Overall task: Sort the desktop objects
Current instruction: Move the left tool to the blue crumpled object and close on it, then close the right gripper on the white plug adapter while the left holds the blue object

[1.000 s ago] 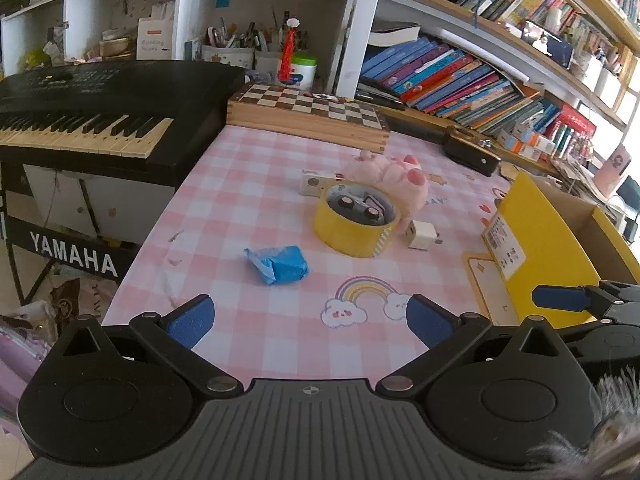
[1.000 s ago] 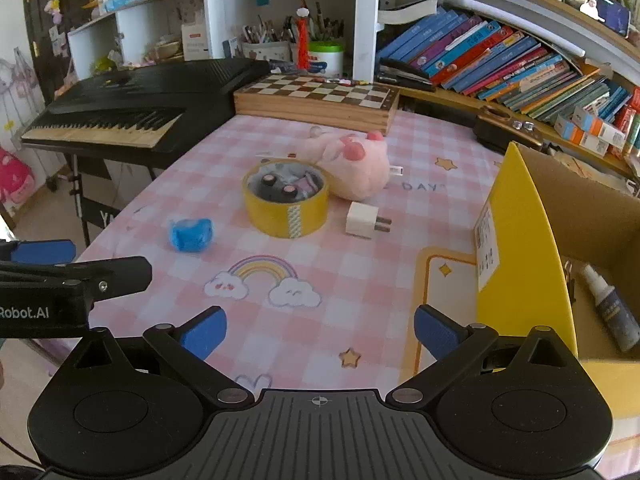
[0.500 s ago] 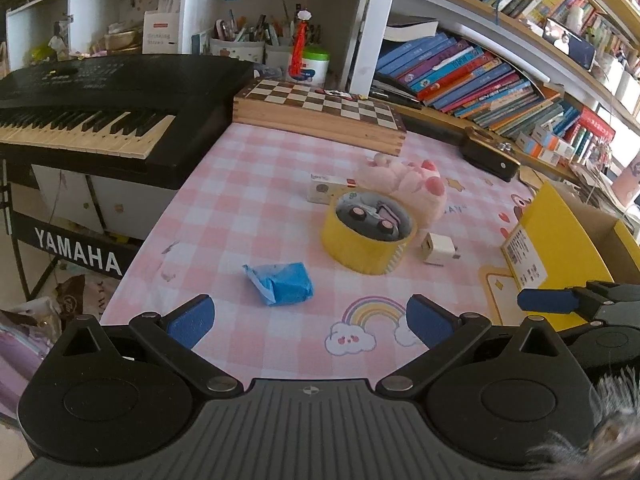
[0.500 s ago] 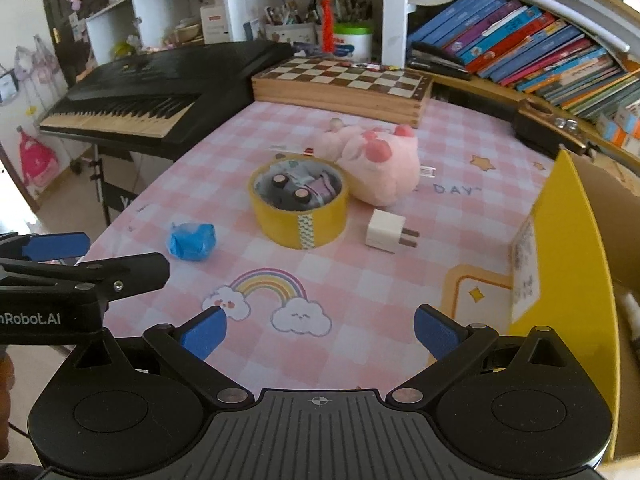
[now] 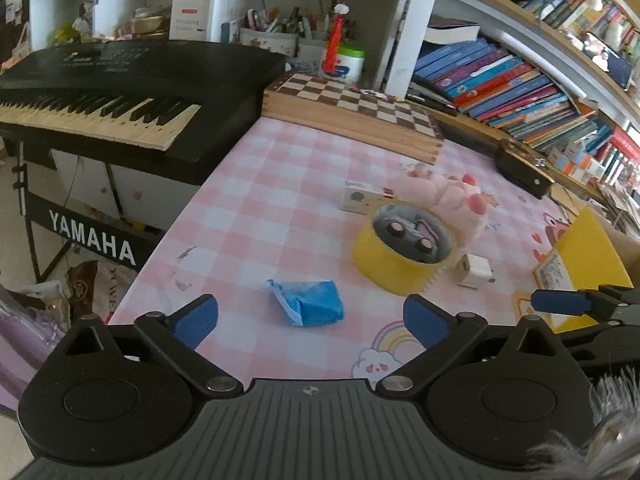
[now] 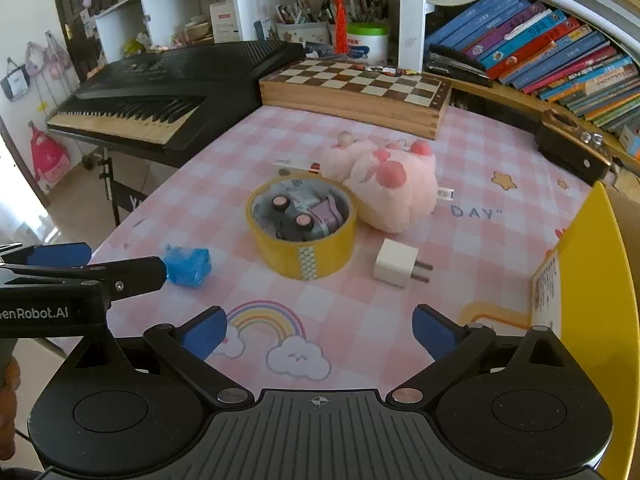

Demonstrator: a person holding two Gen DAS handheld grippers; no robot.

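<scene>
Left gripper [image 5: 311,317] wide open, empty, above crumpled blue wrapper [image 5: 310,302] near table [image 5: 256,216] edge. Right gripper [image 6: 320,330] wide open, empty. Yellow tape roll [image 6: 304,230] mid-table, touching pink plush toy [image 6: 390,184]; white plug adapter [image 6: 397,264] beside.

Open checkered table [image 6: 224,168] ahead of both claws. Mid-table cluster blocks straight reach: yellow tape roll [image 6: 302,228], pink plush [image 6: 390,184] touching it behind, white charger [image 6: 396,268] beside. Yellow box wall [image 6: 596,280] bounds right side; chessboard [image 6: 356,92] at rear.
</scene>
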